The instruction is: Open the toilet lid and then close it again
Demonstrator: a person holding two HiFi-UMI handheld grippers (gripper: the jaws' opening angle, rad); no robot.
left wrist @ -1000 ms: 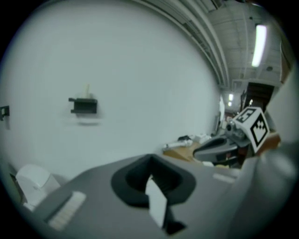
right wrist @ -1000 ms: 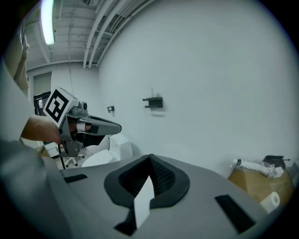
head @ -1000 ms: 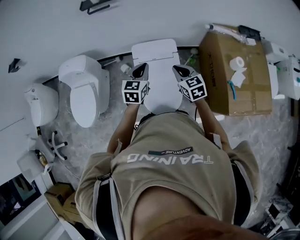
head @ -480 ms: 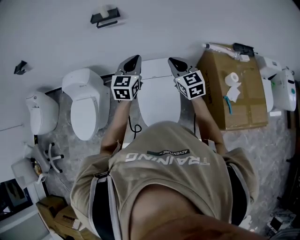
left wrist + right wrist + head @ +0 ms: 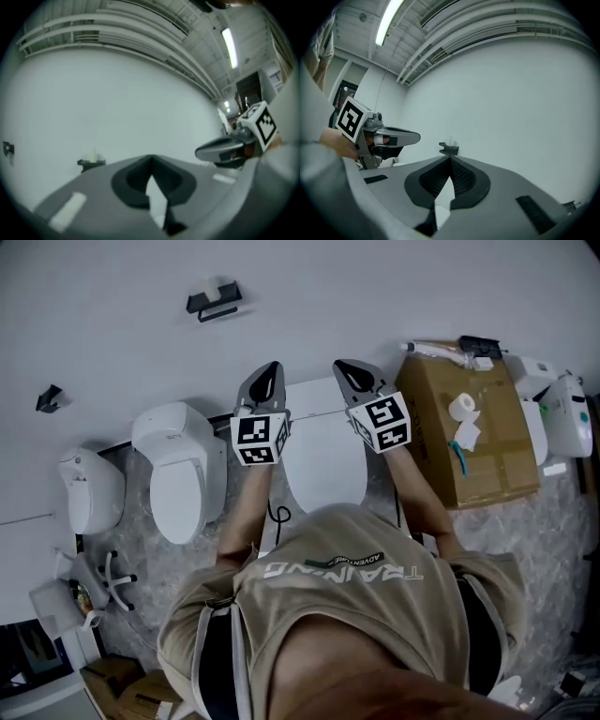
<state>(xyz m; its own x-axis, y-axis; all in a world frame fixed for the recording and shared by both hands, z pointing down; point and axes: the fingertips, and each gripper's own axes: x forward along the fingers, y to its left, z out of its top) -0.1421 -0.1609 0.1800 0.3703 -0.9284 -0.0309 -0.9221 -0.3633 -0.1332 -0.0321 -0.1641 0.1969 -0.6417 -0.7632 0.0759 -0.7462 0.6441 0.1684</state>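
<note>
The toilet [image 5: 314,397] stands against the white wall [image 5: 300,296] at 12 o'clock from the person, whose tan shirt [image 5: 347,606] fills the lower part of the head view. Its white toilet lid [image 5: 323,465] appears to lie down over the bowl, just ahead of the person's chest and between the two forearms.

The left tool [image 5: 269,368] is held up at 11 o'clock and the right tool [image 5: 345,365] at 1 o'clock. Both are tipped toward the wall above the tank, side by side and apart, and neither touches the lid. Each carries its marker cube, the left cube [image 5: 260,439] and the right cube [image 5: 384,423], near the wrist.

In the left gripper view the jaws meet at their tips, with only a thin wedge of wall showing behind them and nothing held. The right gripper view shows the same: tips together and empty. Each of these views faces bare wall, and each takes in a black wall-mounted holder [image 5: 214,301].

At 9 o'clock from the toilet stands a second white toilet [image 5: 178,465], and farther left a smaller white fixture [image 5: 89,488]. At 3 o'clock sits a cardboard box [image 5: 487,456] with a roll of paper [image 5: 461,406] on top. The floor [image 5: 553,512] is marbled grey.
</note>
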